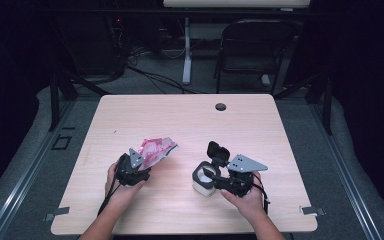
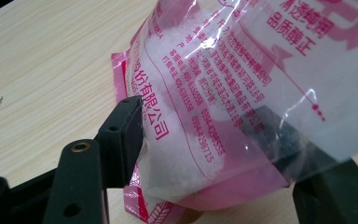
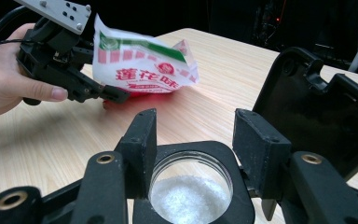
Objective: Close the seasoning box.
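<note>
Two grippers in your hands over the wooden table (image 1: 180,115), your left gripper (image 1: 141,167) jaws wide around the pink salt bag (image 1: 156,148) lying left of middle, your right gripper (image 1: 211,176) jaws gripping the small jar (image 1: 203,181) of white grains, its black lid (image 1: 218,152) flipped open

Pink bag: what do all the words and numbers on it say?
"莲花味": big red characters on the front of the bag, seen in the right gripper view.
"品质醇正": pink characters on its clear back, left gripper view.
"份有限公司": pink characters lower on the back.
"0394-": start of two number lines on the back; their later digits are unsure.
The other small pink lines are too small to read.
</note>
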`<state>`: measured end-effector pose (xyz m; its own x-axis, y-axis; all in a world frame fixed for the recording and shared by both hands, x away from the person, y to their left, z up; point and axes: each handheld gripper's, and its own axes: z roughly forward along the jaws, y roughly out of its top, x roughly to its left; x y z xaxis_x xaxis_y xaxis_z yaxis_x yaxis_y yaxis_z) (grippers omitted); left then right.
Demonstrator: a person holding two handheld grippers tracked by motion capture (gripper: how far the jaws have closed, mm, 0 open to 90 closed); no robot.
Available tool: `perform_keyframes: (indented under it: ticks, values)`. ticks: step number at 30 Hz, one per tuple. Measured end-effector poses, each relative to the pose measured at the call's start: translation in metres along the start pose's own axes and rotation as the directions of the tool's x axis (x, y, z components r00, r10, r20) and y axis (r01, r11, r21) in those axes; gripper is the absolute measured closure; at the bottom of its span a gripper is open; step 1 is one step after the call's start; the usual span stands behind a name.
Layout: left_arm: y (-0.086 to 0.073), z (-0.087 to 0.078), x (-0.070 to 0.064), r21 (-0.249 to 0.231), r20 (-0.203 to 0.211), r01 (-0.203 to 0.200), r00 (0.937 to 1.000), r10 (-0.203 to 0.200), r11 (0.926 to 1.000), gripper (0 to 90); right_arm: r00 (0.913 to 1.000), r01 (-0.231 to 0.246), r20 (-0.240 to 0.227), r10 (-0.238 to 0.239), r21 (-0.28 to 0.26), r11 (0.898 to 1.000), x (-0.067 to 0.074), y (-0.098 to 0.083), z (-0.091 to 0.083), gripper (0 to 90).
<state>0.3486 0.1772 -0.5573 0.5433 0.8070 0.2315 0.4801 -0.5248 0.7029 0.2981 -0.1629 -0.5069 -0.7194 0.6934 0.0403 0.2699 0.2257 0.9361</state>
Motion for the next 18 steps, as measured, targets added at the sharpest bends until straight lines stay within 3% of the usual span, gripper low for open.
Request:
perform_keyframes:
  ticks: [18]
  values:
    - [-0.002, -0.011, -0.018, 0.003, 0.066, -0.066, 0.9957, 0.065, 0.9978, 38.1, 1.0000, -0.002, -0.001, 0.002, 0.003, 1.000, 0.001, -0.001, 0.000, 49.6]
